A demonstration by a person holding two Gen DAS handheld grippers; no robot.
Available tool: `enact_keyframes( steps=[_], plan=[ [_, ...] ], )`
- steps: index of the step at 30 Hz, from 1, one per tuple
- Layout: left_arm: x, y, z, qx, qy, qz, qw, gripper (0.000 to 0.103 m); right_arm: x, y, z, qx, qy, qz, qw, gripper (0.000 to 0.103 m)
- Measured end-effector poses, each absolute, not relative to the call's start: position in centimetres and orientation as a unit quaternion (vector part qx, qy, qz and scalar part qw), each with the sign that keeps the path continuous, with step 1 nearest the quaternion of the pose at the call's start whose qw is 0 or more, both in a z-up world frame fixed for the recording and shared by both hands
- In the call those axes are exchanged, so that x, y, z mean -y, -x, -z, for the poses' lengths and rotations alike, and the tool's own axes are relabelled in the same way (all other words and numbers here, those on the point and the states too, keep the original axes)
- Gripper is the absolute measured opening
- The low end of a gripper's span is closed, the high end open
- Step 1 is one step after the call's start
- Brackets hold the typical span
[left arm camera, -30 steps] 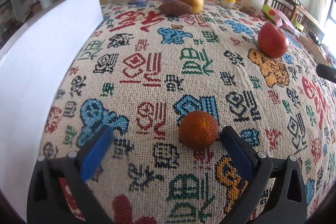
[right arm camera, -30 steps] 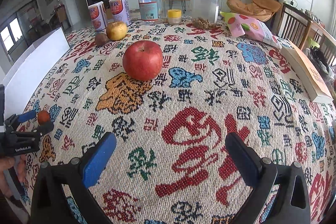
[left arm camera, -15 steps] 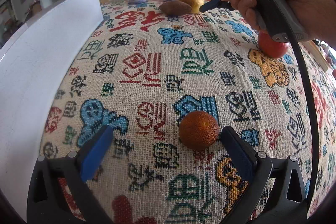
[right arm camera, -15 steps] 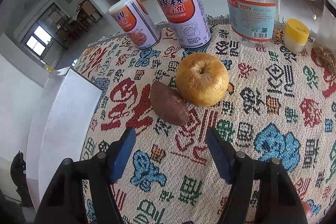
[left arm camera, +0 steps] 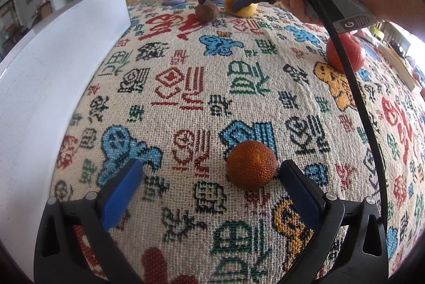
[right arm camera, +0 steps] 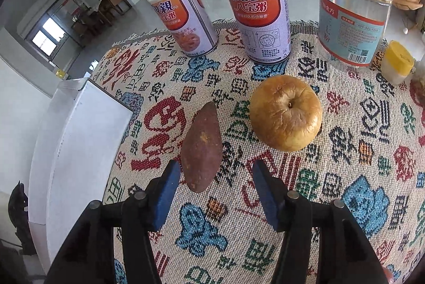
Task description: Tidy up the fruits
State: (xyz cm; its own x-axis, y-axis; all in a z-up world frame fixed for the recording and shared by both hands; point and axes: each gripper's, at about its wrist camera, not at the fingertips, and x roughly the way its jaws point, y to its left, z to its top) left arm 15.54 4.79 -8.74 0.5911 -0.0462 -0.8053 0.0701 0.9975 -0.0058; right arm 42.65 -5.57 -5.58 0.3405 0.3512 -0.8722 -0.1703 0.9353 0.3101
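A small bumpy orange fruit [left arm camera: 251, 165] lies on the patterned cloth between the blue pads of my left gripper [left arm camera: 209, 193], close to the right pad; the jaws stand wide and do not press it. My right gripper [right arm camera: 215, 188] hangs over the near tip of a brown sweet potato [right arm camera: 202, 147], its jaws closing, the pads not touching it. A wrinkled yellow apple [right arm camera: 286, 112] sits just right of the potato. A red apple [left arm camera: 345, 52] rests at the right, partly behind a cable. In the left wrist view a hand holds the right gripper [left arm camera: 220, 0] above the sweet potato [left arm camera: 207, 12].
A white box [left arm camera: 53, 87] runs along the left table edge, also seen as the white box [right arm camera: 74, 151]. Two printed cans [right arm camera: 256, 15], a clear jar [right arm camera: 354, 12] and a yellow-lidded pot [right arm camera: 398, 62] stand at the far edge. A book lies at the far right.
The right gripper swung from the red apple to the far end over the sweet potato, and its jaws narrowed. The left gripper and orange fruit stayed put.
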Motion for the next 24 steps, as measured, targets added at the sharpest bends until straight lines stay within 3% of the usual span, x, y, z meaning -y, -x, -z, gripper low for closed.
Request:
enact_keyframes(
  steps=[4, 5, 6, 12, 19, 24],
  plan=[
    [-4.8, -15.5, 8.7, -0.451, -0.013, 0.033, 0.892, 0.102, 3.6, -44.8, 7.7, -0.567, -0.080, -0.151, 0.805, 0.055],
    [-4.8, -15.5, 8.7, -0.451, -0.013, 0.033, 0.892, 0.102, 3.0, -45.1, 8.3, -0.573, -0.072, -0.147, 0.803, 0.052],
    [-4.8, -15.5, 8.7, -0.451, -0.013, 0.033, 0.892, 0.102, 2.6, -45.0, 8.1, -0.558, -0.049, -0.129, 0.818, 0.040],
    [-4.8, -15.5, 8.8, -0.451, -0.013, 0.033, 0.892, 0.102, 4.4, -40.8, 7.4, -0.566, -0.051, -0.158, 0.807, 0.040],
    [-4.8, -15.6, 8.8, -0.451, -0.013, 0.032, 0.892, 0.102, 12.1, -27.7, 4.7, -0.581, -0.046, -0.167, 0.795, 0.040],
    [-4.8, -15.5, 8.8, -0.451, -0.013, 0.033, 0.892, 0.102, 15.6, -18.9, 5.8, -0.555, -0.036, -0.130, 0.821, 0.040]
  ],
)
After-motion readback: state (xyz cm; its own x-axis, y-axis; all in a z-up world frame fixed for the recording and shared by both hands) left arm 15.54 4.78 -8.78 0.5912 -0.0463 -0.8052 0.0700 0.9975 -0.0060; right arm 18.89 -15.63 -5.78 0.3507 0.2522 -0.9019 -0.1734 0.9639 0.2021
